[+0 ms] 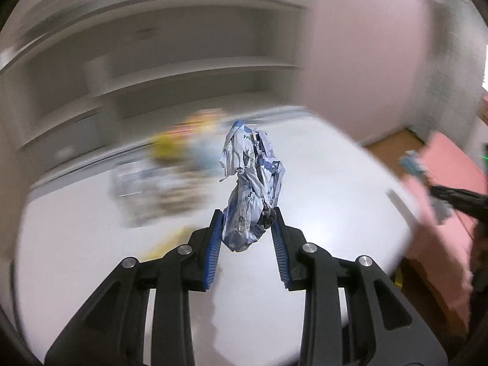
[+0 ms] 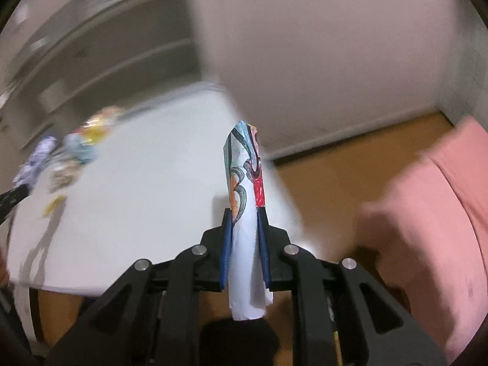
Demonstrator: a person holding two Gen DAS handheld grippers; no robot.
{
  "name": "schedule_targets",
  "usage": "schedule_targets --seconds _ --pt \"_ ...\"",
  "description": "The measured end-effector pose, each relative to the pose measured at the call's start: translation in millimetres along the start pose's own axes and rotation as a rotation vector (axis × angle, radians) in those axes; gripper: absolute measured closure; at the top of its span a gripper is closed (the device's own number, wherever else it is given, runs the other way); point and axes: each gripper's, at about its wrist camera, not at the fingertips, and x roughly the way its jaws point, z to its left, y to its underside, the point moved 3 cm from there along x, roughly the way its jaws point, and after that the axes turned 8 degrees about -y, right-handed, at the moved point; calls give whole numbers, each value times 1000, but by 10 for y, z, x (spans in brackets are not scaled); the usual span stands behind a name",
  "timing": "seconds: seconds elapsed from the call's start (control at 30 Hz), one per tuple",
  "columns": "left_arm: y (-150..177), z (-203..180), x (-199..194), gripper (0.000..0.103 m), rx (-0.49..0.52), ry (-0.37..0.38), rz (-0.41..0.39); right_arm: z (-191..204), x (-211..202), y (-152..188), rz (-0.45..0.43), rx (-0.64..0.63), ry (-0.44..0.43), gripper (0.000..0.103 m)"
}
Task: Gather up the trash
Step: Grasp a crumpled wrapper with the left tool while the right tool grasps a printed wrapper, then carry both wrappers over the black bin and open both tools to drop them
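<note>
Trash held both sides: left claw [image 1: 246,224] clamps crumpled wrapper [image 1: 250,189], right claw [image 2: 245,224] pinches rolled paper [image 2: 245,213] past tabletop [image 2: 137,213] edge; keep grips firm w/ steady carry.

Both grippers share one build: the left gripper [image 1: 247,216] and right gripper [image 2: 245,216] have matte black, angular plastic linkage arms with triangular cut-outs. Each shows four round silver pivot pins. The fingers [image 1: 213,244] carry blue ribbed pads. A thin brass-coloured part, perhaps a screw, shows low in the right gripper's frame.
</note>
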Motion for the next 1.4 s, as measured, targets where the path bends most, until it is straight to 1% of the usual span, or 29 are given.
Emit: schedule_targets --seconds 0.13,0.17,0.3,0.4,0.5,0.6,0.7,0.83,1.07,1.1,1.13,1.17,1.2,1.23,1.4 --pt "11 -1150 16 72 124 184 -3 -900 -140 472 22 161 121 87" --pt "37 -1438 22 72 153 225 0 -1090 -156 592 32 199 138 87" --pt "207 -2467 103 72 248 351 27 -1662 -98 1028 70 327 175 86" --pt "410 -2993 206 72 312 402 70 -1966 44 1293 116 393 185 86" --pt "597 -3294 357 72 364 416 100 -2156 220 1510 169 445 171 86" --pt "739 -3467 487 72 381 421 144 -2288 374 1727 231 474 154 86" --pt "878 -3579 658 72 393 408 187 -2393 480 1839 267 499 148 86" --pt "942 -3625 830 72 402 404 222 -2429 513 1865 269 514 138 86" --pt "988 -3663 909 72 406 404 244 -2415 525 1821 263 508 124 85" --pt "1014 -3641 905 72 406 404 246 -2419 523 1809 253 513 122 76" --pt "1034 -3645 901 72 406 403 249 -2425 521 1799 248 518 120 63" --pt "1035 -3646 902 72 407 402 254 -2430 508 1790 240 521 123 55" --pt "1047 -3646 921 72 407 402 259 -2434 487 1781 227 523 129 42" --pt "1032 -3684 962 72 408 402 263 -2433 470 1769 217 522 130 40" --pt "1053 -3741 1017 72 416 408 289 -2484 392 1731 183 549 138 39"
